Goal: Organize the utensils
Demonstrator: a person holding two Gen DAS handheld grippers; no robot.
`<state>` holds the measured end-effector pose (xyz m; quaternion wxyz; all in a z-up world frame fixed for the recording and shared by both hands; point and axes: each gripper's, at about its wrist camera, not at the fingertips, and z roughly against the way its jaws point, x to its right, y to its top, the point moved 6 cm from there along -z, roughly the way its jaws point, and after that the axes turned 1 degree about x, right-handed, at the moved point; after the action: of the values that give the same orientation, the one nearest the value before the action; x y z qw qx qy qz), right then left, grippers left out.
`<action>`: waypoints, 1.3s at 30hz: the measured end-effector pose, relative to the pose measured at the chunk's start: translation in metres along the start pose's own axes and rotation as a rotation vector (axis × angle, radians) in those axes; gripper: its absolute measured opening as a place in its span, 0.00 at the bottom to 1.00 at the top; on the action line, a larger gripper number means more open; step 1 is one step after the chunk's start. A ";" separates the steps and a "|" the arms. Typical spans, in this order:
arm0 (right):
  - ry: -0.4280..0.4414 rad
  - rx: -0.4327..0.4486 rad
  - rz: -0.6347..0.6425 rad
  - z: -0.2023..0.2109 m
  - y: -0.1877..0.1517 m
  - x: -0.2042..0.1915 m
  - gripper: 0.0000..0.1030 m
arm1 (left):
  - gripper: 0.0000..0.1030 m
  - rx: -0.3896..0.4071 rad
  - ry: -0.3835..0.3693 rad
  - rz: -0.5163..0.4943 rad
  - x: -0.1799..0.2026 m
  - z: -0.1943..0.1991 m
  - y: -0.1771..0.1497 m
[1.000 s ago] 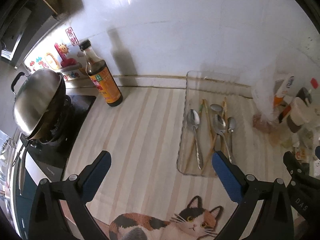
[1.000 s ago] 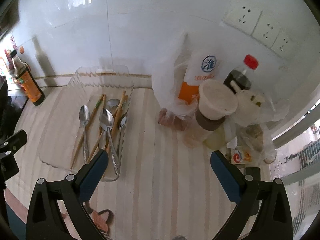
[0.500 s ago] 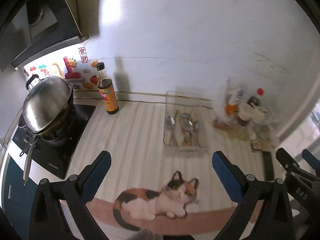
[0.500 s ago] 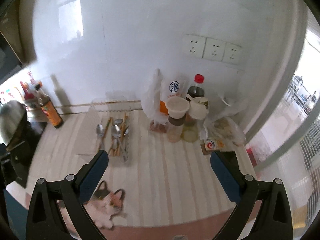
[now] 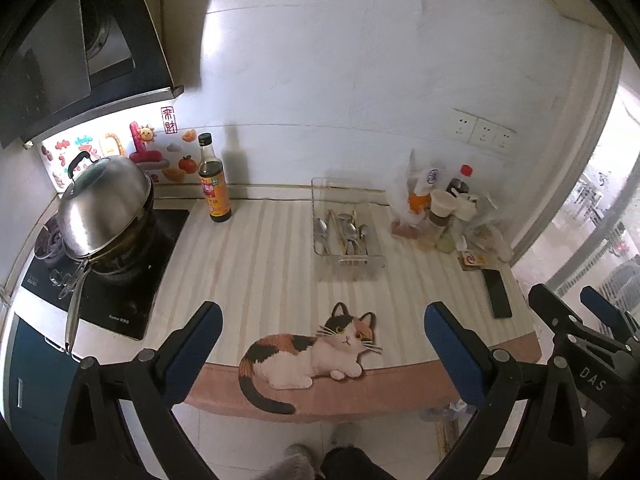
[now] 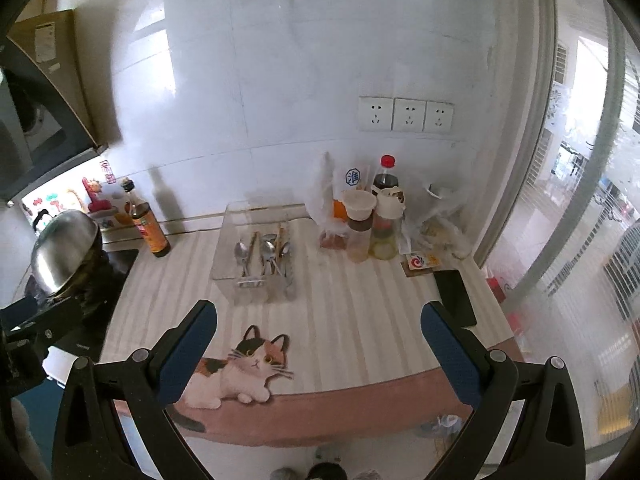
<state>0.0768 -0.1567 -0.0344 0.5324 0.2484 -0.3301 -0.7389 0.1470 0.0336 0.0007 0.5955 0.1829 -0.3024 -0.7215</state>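
Standing back from the clear plastic tray of steel spoons and wooden chopsticks; both my grippers, left and right, spread, empty. Sorting looks finished; next, only checking.

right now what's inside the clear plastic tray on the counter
The clear plastic tray holds several metal spoons and wooden chopsticks, lying lengthwise and overlapping. The exact count cannot be told, and anything beneath the pile is covered.

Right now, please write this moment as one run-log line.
left hand-held gripper: open, empty | right hand-held gripper: open, empty | spoons and chopsticks: inside clear tray | both grippers above counter edge
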 end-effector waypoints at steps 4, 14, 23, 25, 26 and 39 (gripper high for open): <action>0.006 0.011 0.005 0.016 -0.002 -0.002 1.00 | 1.00 0.010 -0.003 0.006 0.001 0.010 -0.003; 0.033 0.017 0.026 0.020 0.003 -0.002 1.00 | 1.00 0.007 0.037 0.049 0.001 0.007 -0.008; 0.050 -0.004 0.049 0.003 0.007 0.001 1.00 | 1.00 0.021 0.079 0.061 0.001 0.002 -0.004; 0.053 -0.004 0.054 0.000 0.008 0.000 1.00 | 1.00 0.022 0.083 0.064 0.001 0.000 -0.002; 0.058 -0.003 0.053 -0.001 0.009 0.000 1.00 | 1.00 0.024 0.085 0.066 0.000 -0.001 -0.001; 0.077 0.015 0.065 -0.005 0.020 -0.001 1.00 | 1.00 0.034 0.101 0.069 0.001 -0.003 0.006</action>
<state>0.0937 -0.1612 -0.0225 0.5663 0.2697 -0.3228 -0.7088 0.1533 0.0317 0.0031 0.6311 0.2186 -0.2904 -0.6853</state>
